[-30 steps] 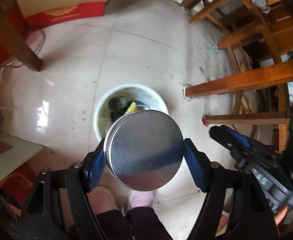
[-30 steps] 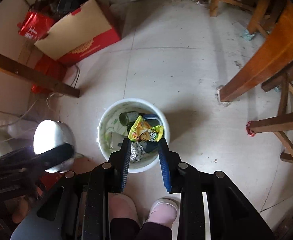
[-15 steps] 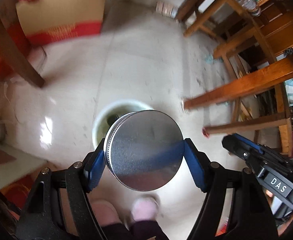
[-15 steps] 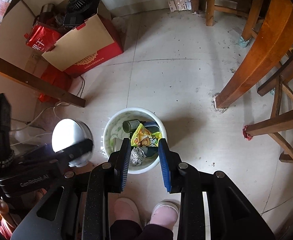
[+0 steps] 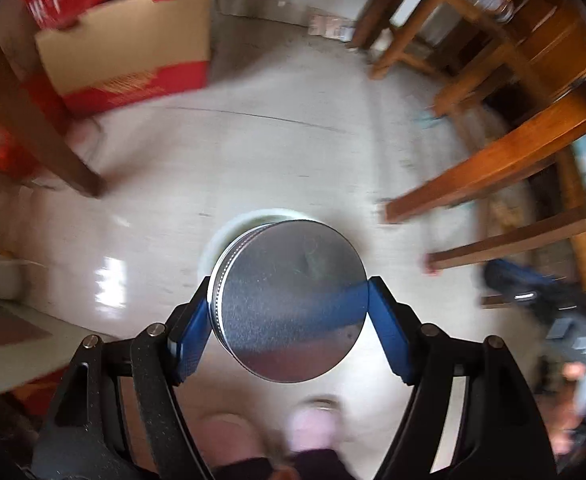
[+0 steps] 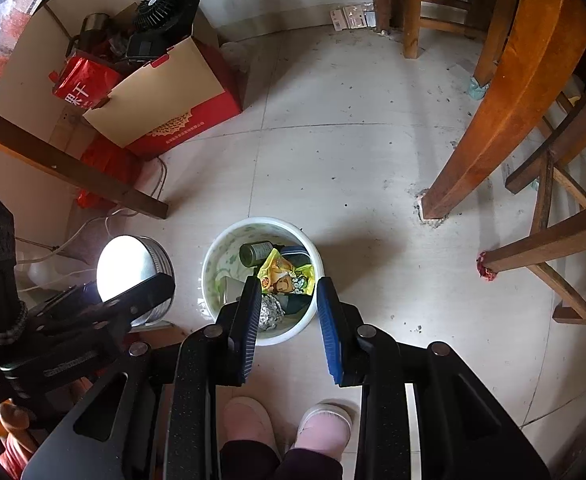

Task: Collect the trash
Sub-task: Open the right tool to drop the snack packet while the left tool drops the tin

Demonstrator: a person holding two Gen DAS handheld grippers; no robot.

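A silver round tin [image 5: 289, 300] sits between blue pads [image 5: 387, 336]. The white bin [image 6: 213, 264], faintly green-patterned inside, holds a yellow cartoon-printed wrapper [image 6: 285, 274]. Beyond the bin stands a red-and-tan box [image 6: 165, 100] with gold ornament.

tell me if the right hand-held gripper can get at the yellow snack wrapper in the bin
Probably yes: the right hand-held gripper is empty, above the bin, and the yellow snack wrapper lies uncovered on top.

Matt brushed metal tin [image 5: 289, 300], glossy plastic bin [image 6: 213, 264], crinkled foil [image 6: 271, 312]
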